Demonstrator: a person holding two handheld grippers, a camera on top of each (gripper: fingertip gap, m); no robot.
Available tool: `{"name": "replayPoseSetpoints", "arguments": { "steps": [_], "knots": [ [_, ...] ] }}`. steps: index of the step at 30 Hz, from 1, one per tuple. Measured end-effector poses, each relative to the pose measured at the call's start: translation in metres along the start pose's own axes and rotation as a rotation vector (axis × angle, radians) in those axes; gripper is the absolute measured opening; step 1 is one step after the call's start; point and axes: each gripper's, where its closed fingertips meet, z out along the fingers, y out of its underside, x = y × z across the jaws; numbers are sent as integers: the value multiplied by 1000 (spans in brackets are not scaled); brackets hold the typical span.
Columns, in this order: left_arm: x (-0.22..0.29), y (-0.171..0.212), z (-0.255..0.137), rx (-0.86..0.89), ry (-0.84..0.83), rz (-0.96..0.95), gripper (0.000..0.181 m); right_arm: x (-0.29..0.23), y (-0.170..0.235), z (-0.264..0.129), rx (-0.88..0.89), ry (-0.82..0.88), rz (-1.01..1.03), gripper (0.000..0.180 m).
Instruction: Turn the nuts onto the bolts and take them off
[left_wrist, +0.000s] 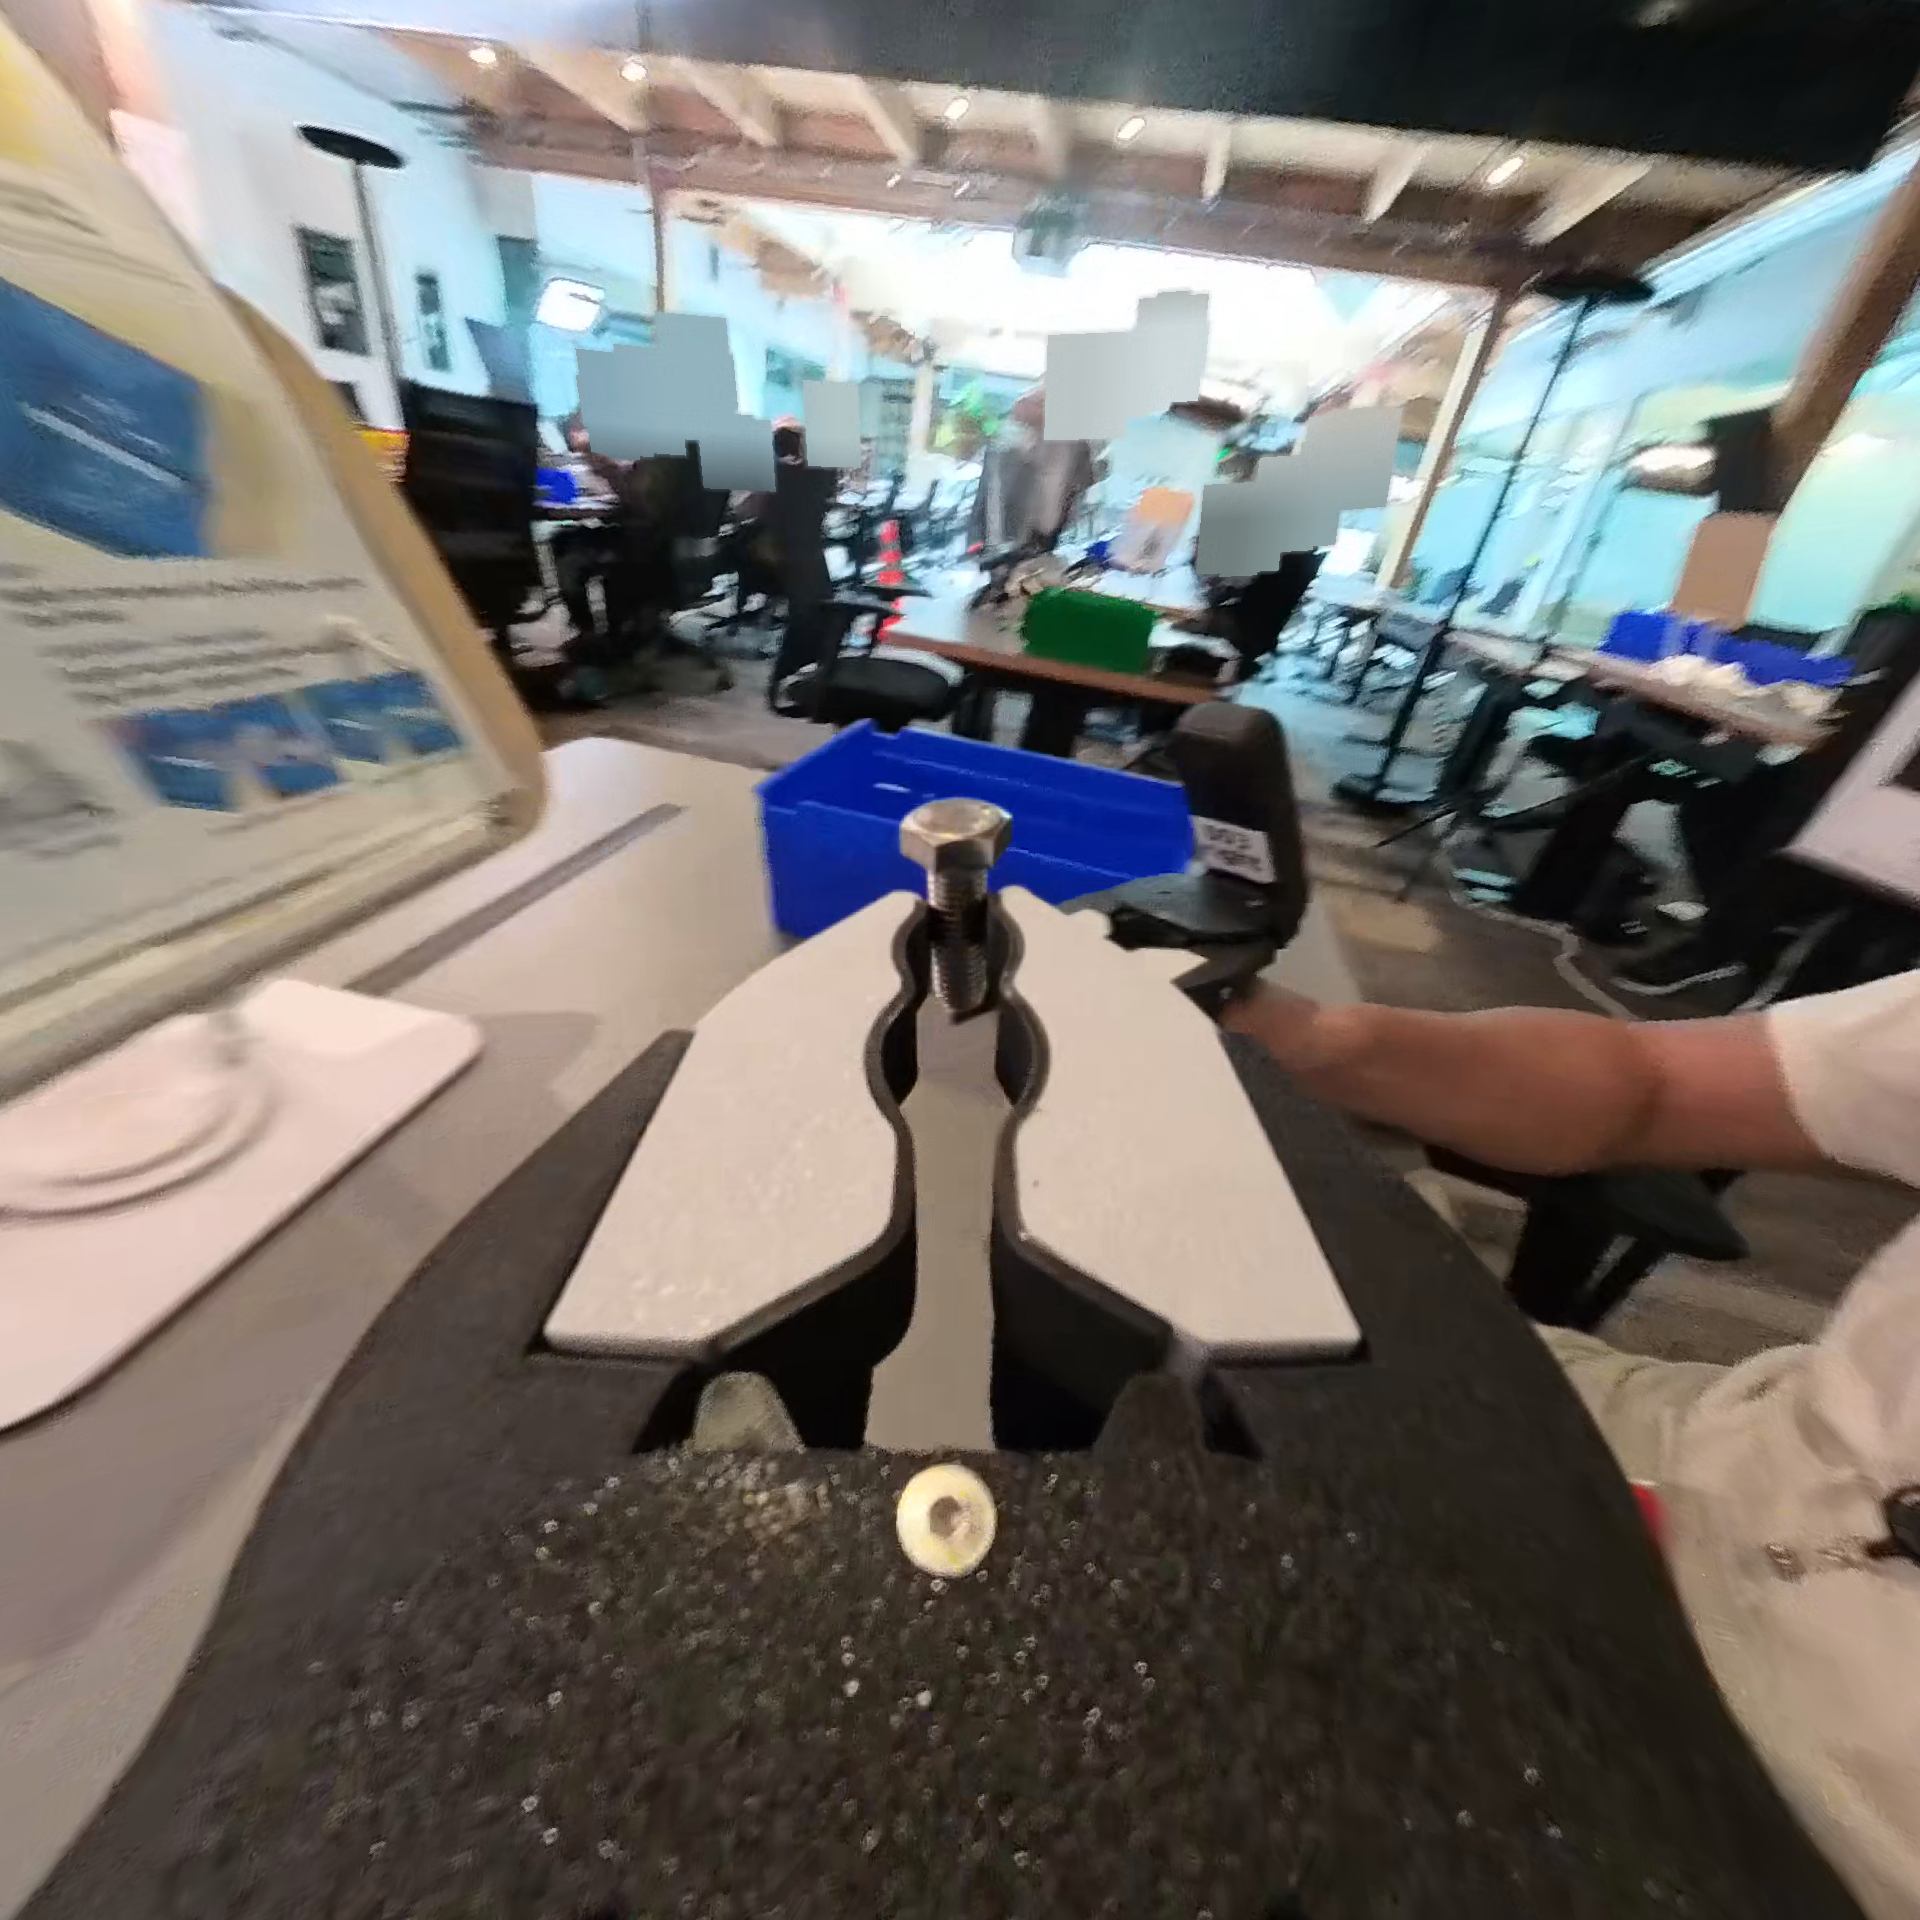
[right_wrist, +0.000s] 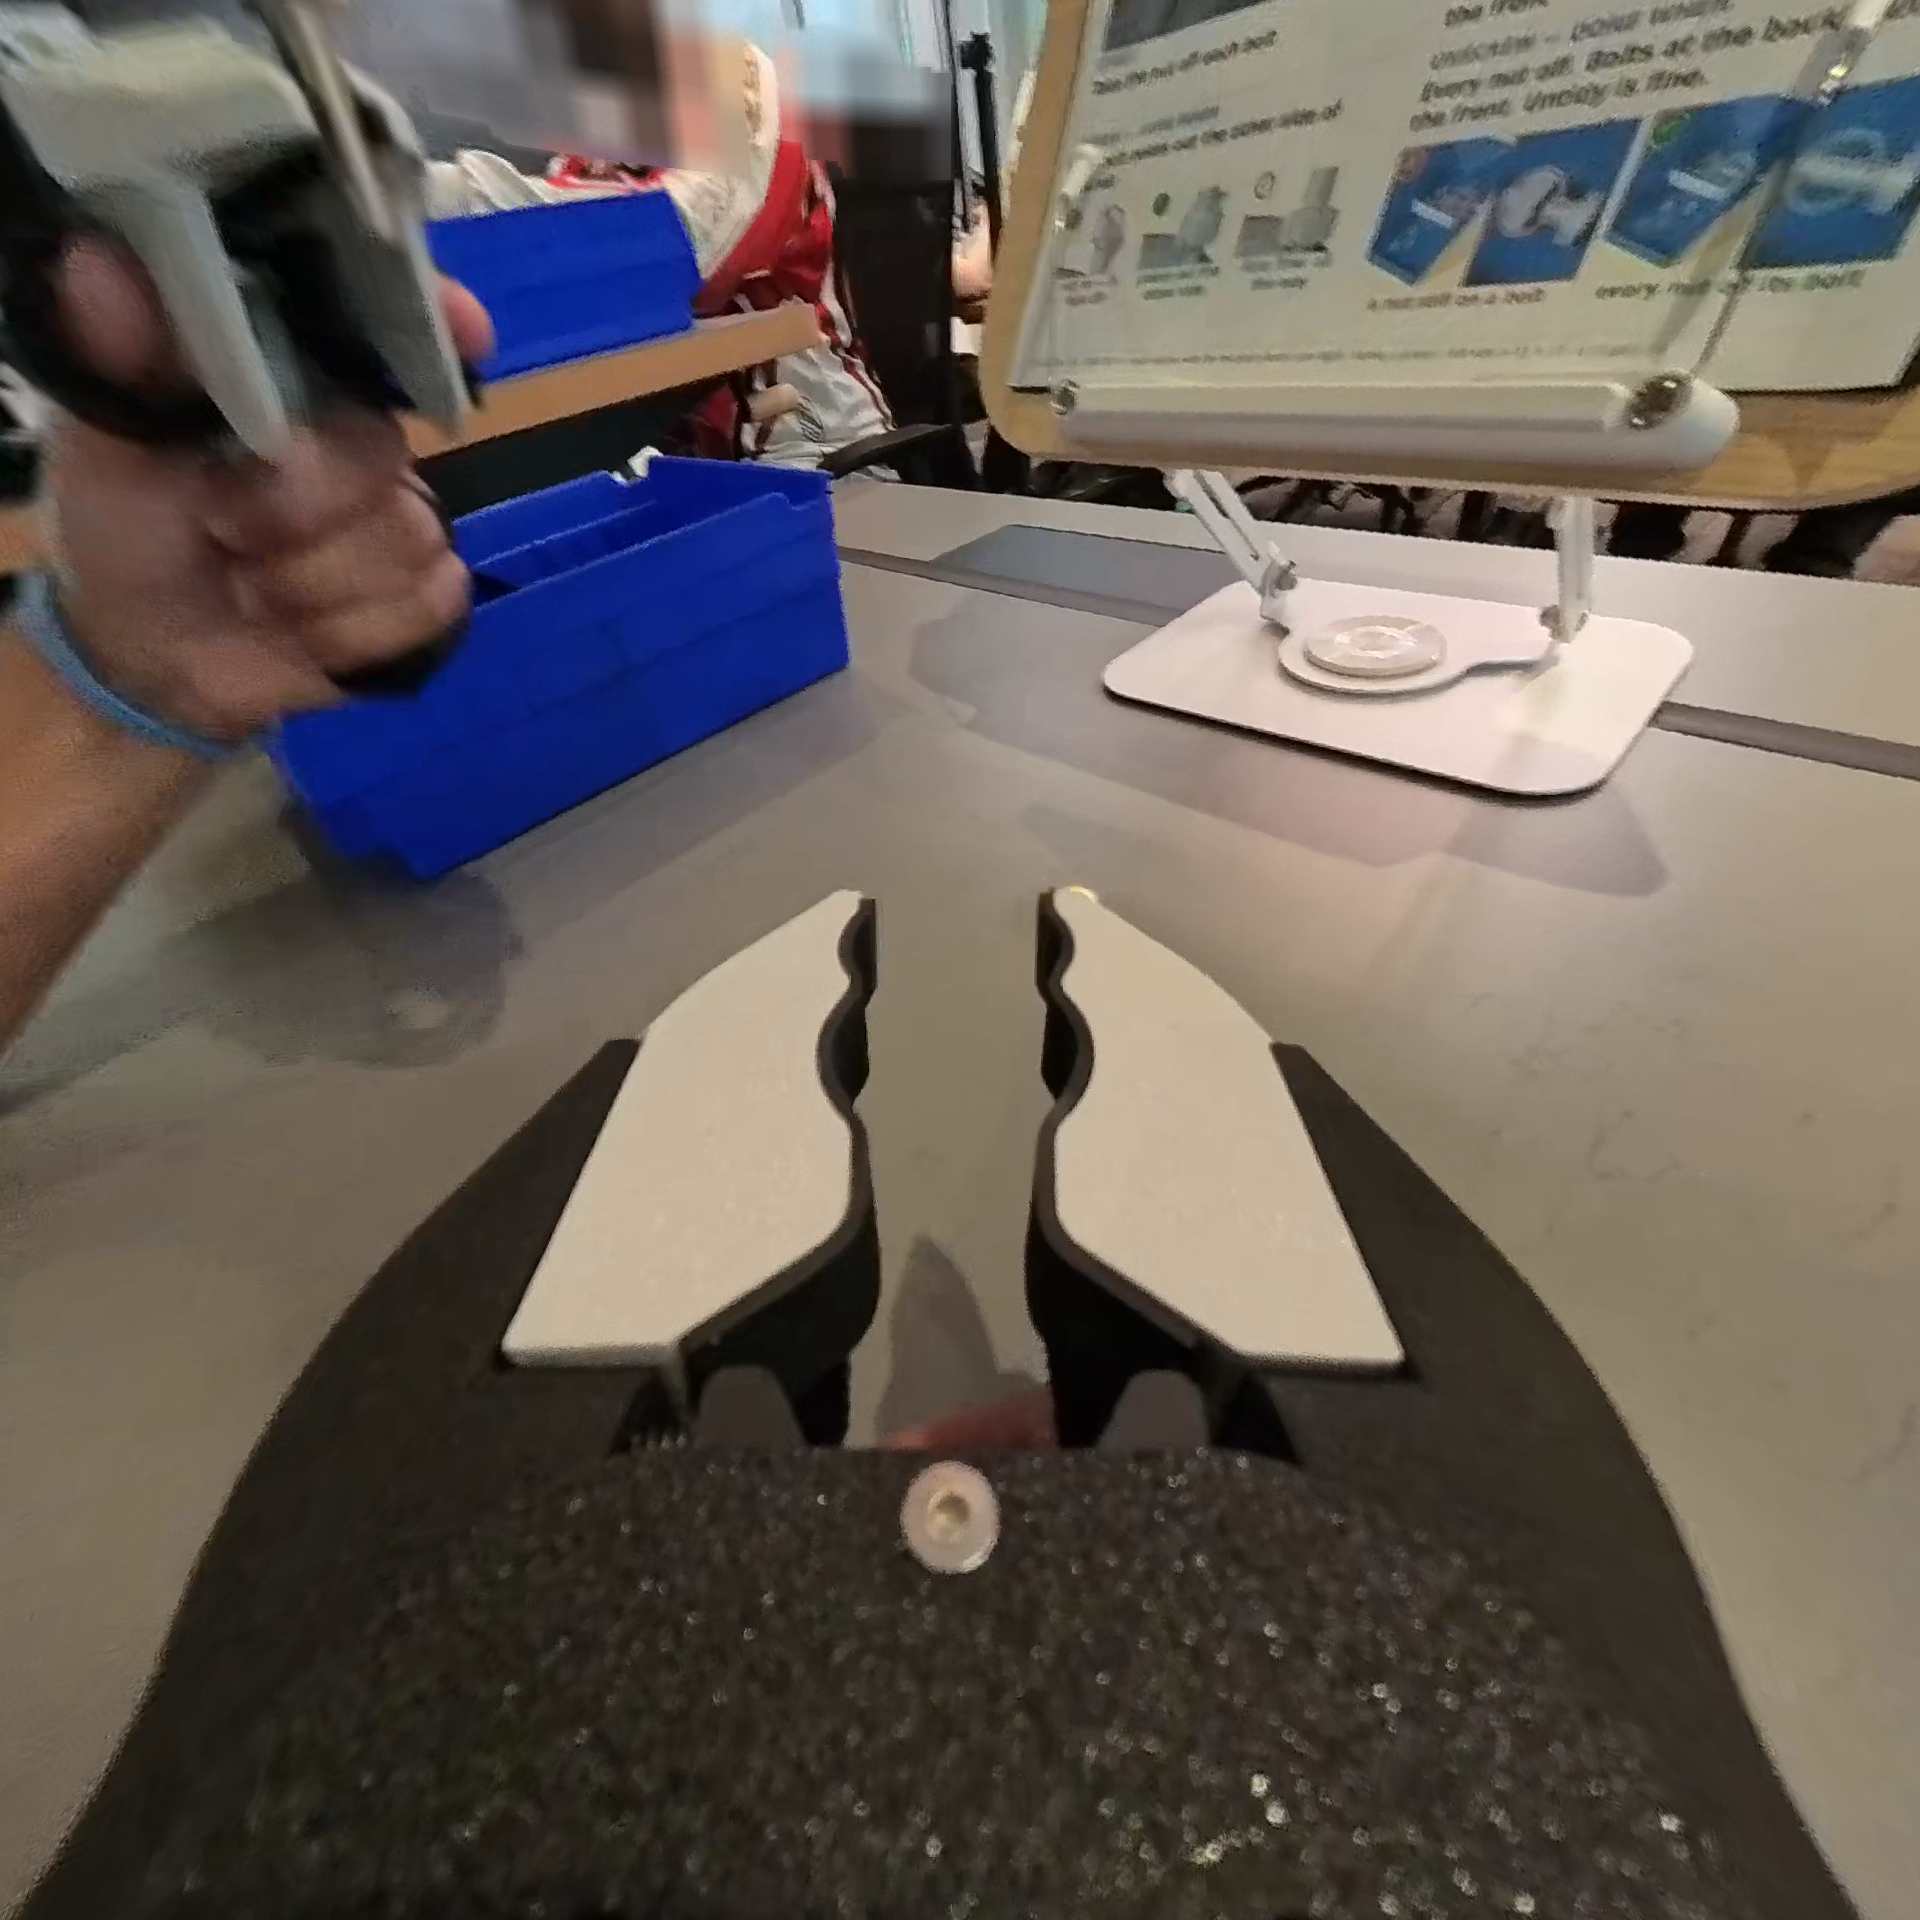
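Bolt (left_wrist: 954, 894) stands head up in left gripper (left_wrist: 958, 940), jaws pinching threads, near blue bin (left_wrist: 1049, 831). Hard, shiny, slippery metal; hold threads tight. Right gripper (right_wrist: 956, 925) jaws apart, empty, over bench (right_wrist: 1351, 987).

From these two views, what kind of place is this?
Likely an open-plan workshop or lab office: rows of desks with office chairs behind, a blue parts bin on the grey table, and an instruction sheet on a stand.

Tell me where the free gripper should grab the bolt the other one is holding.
Grip the hex head: the bolt stands upright, its threads pinched in the left gripper, so only the head is exposed. The open right gripper should probably come from the side, across two flats.
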Motion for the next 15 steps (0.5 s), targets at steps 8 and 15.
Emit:
{"name": "replayPoseSetpoints", "arguments": {
  "steps": [8, 15],
  "knots": [
    [30, 53, 30, -7, 169, -143, 10, -41, -14, -5, 95, -250, 53, 27],
    [56, 60, 45, -23, 250, -134, 9, -80, -17, -12, 98, -491, 118, 27]
  ]
}}
